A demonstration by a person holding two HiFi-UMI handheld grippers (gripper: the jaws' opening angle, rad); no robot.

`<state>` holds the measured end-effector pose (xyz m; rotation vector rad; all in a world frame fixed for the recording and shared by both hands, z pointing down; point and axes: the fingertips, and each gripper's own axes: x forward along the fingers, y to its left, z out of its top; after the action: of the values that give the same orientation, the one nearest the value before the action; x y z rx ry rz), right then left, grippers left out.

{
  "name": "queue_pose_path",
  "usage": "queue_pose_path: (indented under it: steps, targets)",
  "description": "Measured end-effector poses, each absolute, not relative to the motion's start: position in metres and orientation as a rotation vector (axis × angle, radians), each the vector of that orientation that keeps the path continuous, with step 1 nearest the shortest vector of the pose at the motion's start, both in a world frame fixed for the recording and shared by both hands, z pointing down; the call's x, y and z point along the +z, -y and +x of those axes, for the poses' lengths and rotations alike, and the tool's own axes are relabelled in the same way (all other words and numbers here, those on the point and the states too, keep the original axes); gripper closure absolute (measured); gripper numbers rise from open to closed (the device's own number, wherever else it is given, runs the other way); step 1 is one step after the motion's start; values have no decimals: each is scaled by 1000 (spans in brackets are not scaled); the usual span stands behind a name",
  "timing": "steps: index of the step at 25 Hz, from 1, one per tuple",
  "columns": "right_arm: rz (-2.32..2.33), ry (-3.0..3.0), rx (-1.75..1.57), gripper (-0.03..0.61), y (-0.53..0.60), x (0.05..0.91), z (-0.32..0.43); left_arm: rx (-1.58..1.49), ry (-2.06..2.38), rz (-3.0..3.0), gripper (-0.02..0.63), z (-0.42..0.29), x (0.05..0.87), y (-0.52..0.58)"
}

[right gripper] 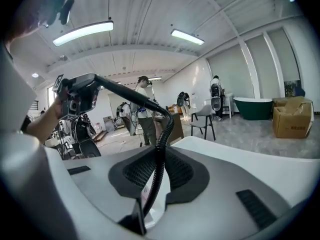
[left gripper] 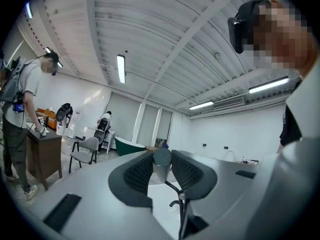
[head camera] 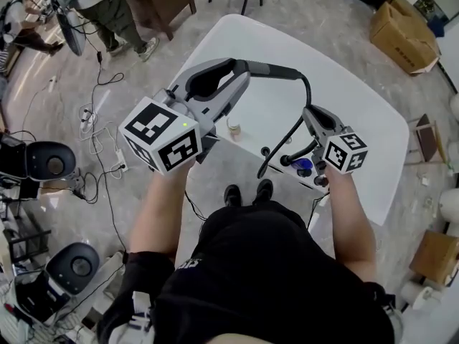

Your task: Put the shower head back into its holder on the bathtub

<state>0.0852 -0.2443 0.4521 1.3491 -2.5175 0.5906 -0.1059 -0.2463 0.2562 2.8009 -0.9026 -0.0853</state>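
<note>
The left gripper (head camera: 239,69) is clamped on the dark shower head (head camera: 276,69), whose handle lies level and points toward the right gripper (head camera: 310,115). That gripper pinches the black hose (head camera: 308,88). The holder is probably among the fittings (head camera: 294,165) on the white bathtub (head camera: 358,113) rim, below and nearer the right hand.

Grey metal shower head (head camera: 272,69) in left gripper (head camera: 242,67), its black ribbed hose (head camera: 310,92) running right into right gripper (head camera: 311,115), above white oval bathtub (head camera: 358,120)
</note>
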Motion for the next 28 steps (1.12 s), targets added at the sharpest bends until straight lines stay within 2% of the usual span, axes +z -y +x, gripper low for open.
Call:
queue_pose_path:
  steps: [12, 28]
  targets:
    - [1399, 2535, 430, 511, 274, 400, 101, -140, 959, 2749, 488, -124, 262, 253]
    - [1336, 2421, 717, 511, 224, 515, 80, -17, 862, 2693, 488, -104, 323, 251]
